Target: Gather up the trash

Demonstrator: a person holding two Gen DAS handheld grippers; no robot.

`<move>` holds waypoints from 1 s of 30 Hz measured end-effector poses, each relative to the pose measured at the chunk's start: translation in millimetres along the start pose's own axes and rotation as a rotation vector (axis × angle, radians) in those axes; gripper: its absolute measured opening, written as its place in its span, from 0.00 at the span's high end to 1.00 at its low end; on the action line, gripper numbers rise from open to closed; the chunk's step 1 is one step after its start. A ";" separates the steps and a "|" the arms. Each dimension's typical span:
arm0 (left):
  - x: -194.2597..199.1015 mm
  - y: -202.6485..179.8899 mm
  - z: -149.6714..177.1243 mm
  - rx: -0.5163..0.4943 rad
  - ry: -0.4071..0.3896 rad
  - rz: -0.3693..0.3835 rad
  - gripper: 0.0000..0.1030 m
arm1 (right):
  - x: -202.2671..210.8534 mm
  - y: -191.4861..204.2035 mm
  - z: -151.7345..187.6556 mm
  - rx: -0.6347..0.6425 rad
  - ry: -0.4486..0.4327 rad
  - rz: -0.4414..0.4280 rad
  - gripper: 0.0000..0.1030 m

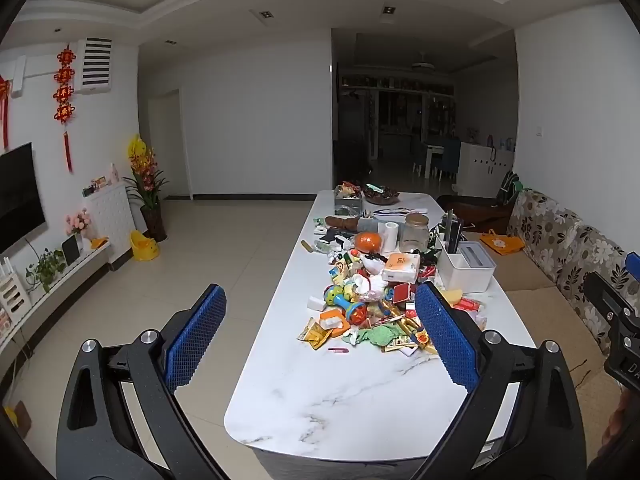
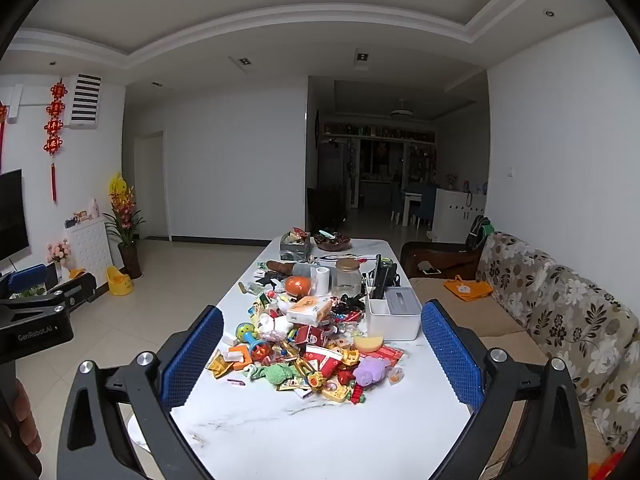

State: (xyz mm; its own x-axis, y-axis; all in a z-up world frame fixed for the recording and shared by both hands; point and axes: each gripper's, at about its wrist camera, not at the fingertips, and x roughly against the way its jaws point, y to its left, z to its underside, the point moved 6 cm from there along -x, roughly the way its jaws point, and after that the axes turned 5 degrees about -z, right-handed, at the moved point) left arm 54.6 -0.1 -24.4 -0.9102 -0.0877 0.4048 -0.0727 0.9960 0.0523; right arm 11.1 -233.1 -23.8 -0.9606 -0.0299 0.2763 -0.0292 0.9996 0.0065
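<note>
While both released and empty, left tool (image 1: 320,320) and right tool (image 2: 322,342) aimed along tabletop (image 2: 280,440) long axis at trash pile (image 2: 304,344), mid-tabletop beyond bare near end, slightly nearer right tool.

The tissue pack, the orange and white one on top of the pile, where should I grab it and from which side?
Probably take the tissue pack across its short width, coming down from above with the right gripper. It lies flat on top of the pile with its broad face up, so its long edges are exposed, while the white organizer box crowds its right side.
</note>
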 end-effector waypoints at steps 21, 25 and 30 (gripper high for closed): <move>-2.8 -0.8 2.8 -0.009 0.017 0.005 0.10 | -1.6 -1.0 0.8 0.003 0.007 0.001 0.05; -2.9 0.1 3.1 -0.009 0.019 0.005 0.10 | -1.6 -1.2 0.6 0.002 0.008 0.001 0.05; -2.9 2.4 4.9 -0.008 0.021 0.004 0.10 | -2.3 -1.4 1.0 0.003 0.008 0.001 0.05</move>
State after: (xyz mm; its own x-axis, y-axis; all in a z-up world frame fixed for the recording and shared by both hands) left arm 55.1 2.6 -29.9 -0.9018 -0.0847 0.4239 -0.0662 0.9961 0.0582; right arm 13.1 -234.5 -25.4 -0.9584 -0.0290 0.2841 -0.0293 0.9996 0.0032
